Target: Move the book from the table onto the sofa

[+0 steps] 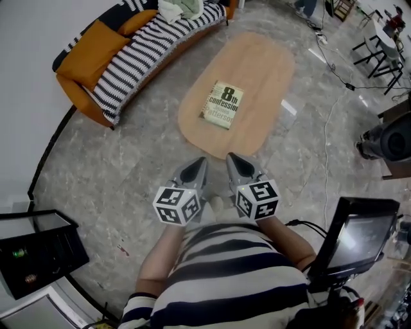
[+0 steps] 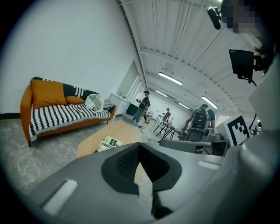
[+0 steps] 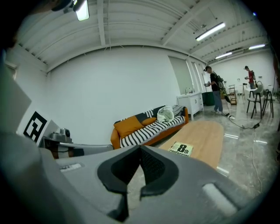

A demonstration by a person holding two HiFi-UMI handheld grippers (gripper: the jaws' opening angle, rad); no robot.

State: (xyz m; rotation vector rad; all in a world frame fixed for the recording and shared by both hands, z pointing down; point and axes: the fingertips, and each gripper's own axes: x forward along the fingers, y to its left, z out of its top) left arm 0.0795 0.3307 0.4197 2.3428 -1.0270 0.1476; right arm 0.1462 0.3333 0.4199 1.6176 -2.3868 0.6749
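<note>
Oval wooden tabletop (image 1: 260,71) on grey marbled floor (image 1: 109,173). Book (image 1: 222,105) flat near tabletop's middle, cover up, well apart from both claws. Left claw (image 1: 198,164), right claw (image 1: 234,160) side by side over floor, short of tabletop edge; jaws of each together, nothing between. Striped sofa (image 1: 138,48) with orange cushion (image 1: 96,48) along white wall (image 1: 26,58); pale bundle (image 1: 180,9), perhaps cloth, at far end.

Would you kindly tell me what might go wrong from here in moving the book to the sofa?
The pale paperback book lies flat on the oval wooden table, and the left gripper and right gripper are both shut: a flat cover gives little edge, so it may slide.
The striped orange sofa carries a white cloth bundle; the book could land tilted there.
</note>
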